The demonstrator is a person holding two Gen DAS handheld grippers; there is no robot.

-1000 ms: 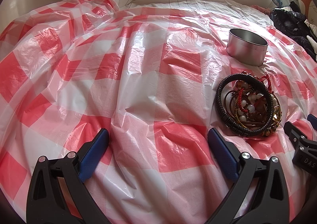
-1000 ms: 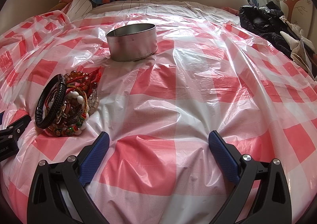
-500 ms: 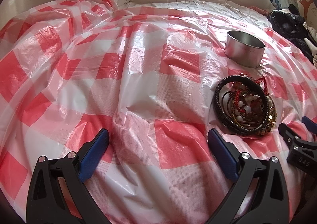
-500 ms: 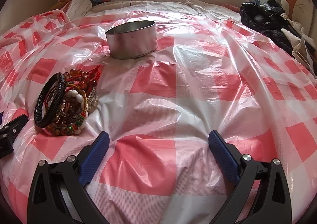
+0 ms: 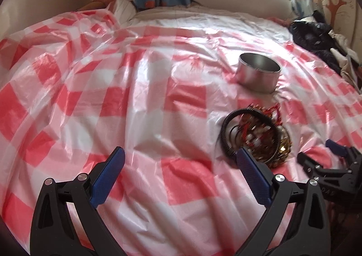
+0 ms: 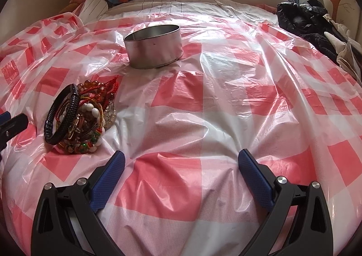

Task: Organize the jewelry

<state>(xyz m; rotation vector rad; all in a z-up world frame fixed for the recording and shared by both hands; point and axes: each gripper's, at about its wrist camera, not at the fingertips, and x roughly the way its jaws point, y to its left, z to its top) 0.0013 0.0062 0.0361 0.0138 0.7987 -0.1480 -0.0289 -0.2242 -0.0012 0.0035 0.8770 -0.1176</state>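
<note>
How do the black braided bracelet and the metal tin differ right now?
The black braided bracelet is a dark, woven open ring; the metal tin is a shiny, smooth-walled round container. The bracelet leans tilted on top of the bracelet pile; the tin stands upright on the checkered plastic sheet, apart from the pile. The bracelet is nearer both cameras; the tin sits farther back. Shared: both are round and neither is held.

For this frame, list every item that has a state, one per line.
left tongs: open, empty
right tongs: open, empty
metal tin: upright, no lid, inside not visible
bracelet pile: heaped on the checkered sheet, outside the tin
black braided bracelet: propped against the pile
</note>
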